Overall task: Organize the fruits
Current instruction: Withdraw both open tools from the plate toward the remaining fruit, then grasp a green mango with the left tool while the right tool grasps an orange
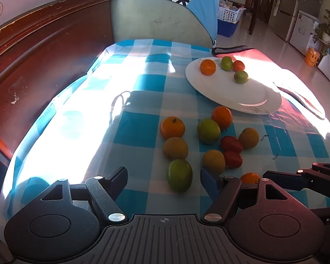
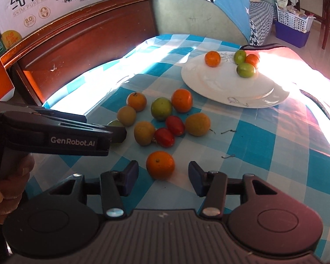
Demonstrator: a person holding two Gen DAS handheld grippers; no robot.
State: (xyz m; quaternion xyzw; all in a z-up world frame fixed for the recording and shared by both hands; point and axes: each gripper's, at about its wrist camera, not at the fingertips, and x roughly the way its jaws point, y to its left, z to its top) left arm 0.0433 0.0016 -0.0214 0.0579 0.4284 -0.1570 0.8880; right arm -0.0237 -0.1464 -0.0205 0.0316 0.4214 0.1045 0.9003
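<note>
Straddling two fruits at once, both grippers point down at the checked counter (image 1: 143, 132). The left gripper (image 1: 164, 177) stands partly open around a green fruit (image 1: 179, 175) that lies between its fingertips; a clear gap shows on the left side, and the right pad looks close but not pressing, so nothing is held. The right gripper (image 2: 163, 177) is likewise partly open, with a small orange (image 2: 160, 165) lying between and just ahead of its blue pads, apart from both.

The remaining loose fruits form a cluster near the middle of the counter: oranges, yellowish round fruits, another green one and two red oval tomatoes (image 2: 169, 131) touching each other. A white plate (image 2: 209, 81) sits farther back, already carrying two oranges and two green fruits; by judgement, sorting onto it is under way but far from finished.

Handling notes, as judgement: each fruit is light, round and smooth-skinned, so it will roll off if nudged from one side. The orange has a firm, slightly yielding rind and tolerates a moderate squeeze; the green fruit looks firm and glossy, hence more slippery. Grasp either across its widest girth, pads level with the middle and centred, closing gently. The tomatoes look the softest and most easily bruised.
</note>
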